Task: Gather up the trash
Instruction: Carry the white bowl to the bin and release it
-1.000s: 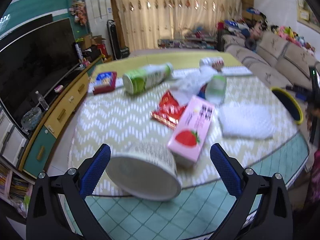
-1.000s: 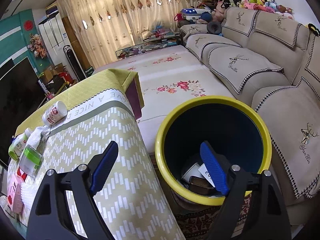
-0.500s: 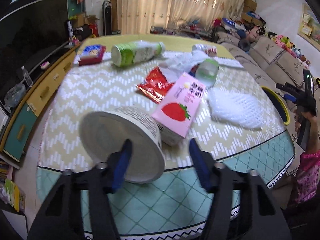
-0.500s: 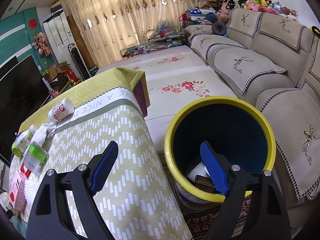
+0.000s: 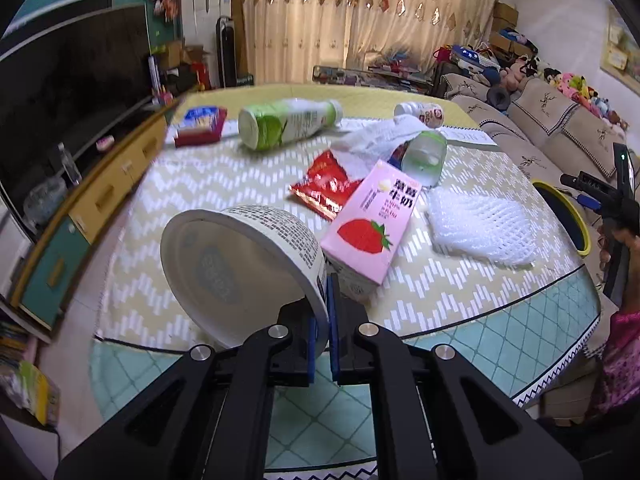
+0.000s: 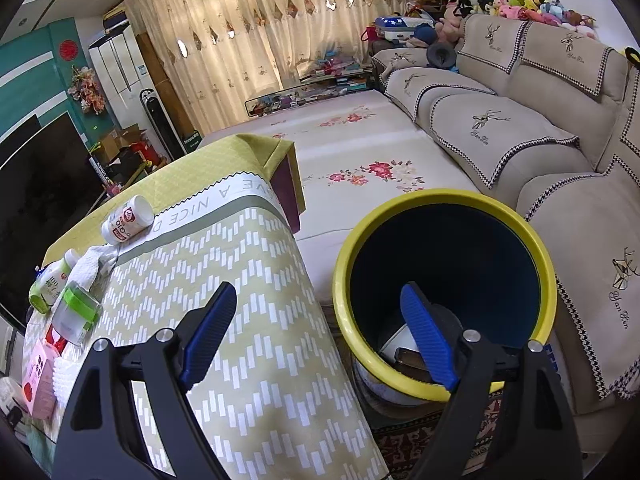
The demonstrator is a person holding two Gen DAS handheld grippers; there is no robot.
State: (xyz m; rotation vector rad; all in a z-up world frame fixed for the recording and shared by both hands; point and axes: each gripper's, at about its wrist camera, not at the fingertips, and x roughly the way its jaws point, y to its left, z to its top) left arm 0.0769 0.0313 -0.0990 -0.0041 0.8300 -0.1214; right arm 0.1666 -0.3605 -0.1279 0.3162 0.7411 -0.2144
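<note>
My left gripper (image 5: 322,320) is shut on the rim of a white paper noodle bowl (image 5: 240,272) lying tipped on the table's near edge. Beside it lie a pink strawberry milk carton (image 5: 372,224), a red snack wrapper (image 5: 320,188), white foam netting (image 5: 476,224), a green-and-white bottle (image 5: 288,122), a clear cup (image 5: 426,156), crumpled tissue (image 5: 376,136) and a small white bottle (image 5: 424,111). My right gripper (image 6: 320,336) is open and empty above the yellow-rimmed blue trash bin (image 6: 444,296), which holds some trash at its bottom.
The bin stands on the floor between the table (image 6: 248,320) and a beige sofa (image 6: 520,140). A red-and-blue box (image 5: 200,124) lies at the table's far left. A TV cabinet (image 5: 92,200) runs along the left.
My left gripper has closed from wide open onto the noodle bowl's rim. My right gripper has stayed open over the bin, drifting slightly.
</note>
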